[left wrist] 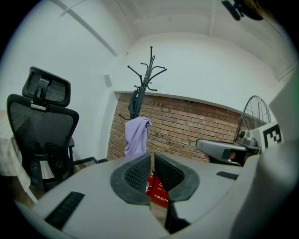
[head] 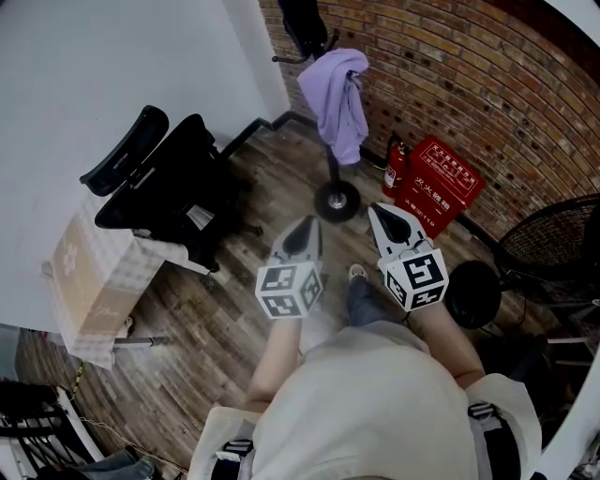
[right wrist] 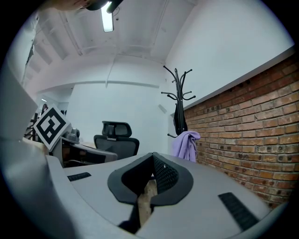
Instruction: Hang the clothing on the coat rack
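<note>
Lilac clothing [head: 335, 98] on coat rack [head: 337, 200], well ahead; left claw [head: 307, 225], right claw [head: 379, 212] both closed.

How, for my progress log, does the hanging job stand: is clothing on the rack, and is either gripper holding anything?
Done: a purple garment hangs draped on the coat rack, with a dark garment above it. In hand: nothing; the left gripper and right gripper are both shut and empty, held apart from the rack. Left: no other garment shows waiting, so the job looks finished.
</note>
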`<state>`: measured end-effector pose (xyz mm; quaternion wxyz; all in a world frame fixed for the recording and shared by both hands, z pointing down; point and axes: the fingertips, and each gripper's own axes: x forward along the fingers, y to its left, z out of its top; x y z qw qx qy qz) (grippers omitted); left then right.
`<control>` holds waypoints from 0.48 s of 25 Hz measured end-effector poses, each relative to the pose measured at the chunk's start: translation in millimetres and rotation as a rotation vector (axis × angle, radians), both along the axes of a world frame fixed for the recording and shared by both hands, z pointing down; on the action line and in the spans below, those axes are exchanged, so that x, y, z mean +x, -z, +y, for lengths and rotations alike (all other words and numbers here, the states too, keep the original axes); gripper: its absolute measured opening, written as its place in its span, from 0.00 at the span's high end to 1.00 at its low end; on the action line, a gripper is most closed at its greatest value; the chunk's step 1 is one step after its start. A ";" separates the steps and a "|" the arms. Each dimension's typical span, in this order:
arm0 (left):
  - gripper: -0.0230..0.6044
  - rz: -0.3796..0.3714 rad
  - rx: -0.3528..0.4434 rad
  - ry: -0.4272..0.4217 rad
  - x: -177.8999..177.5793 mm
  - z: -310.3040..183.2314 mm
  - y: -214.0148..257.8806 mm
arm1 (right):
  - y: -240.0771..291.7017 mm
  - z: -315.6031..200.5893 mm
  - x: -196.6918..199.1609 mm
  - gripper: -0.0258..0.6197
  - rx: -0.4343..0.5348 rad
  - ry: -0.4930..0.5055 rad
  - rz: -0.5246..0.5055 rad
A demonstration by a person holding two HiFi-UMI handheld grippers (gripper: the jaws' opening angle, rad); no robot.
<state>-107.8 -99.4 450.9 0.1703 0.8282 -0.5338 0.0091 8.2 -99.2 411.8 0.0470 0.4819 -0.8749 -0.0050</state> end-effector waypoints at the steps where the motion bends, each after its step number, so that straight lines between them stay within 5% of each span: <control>1: 0.92 0.000 -0.001 -0.001 0.0 -0.2 0.0 | 0.4 0.0 -0.2 0.96 0.001 0.002 0.001; 12: 0.93 0.005 -0.026 -0.001 -1.3 -0.7 -5.3 | -0.1 -0.3 -0.1 0.96 0.004 0.011 -0.001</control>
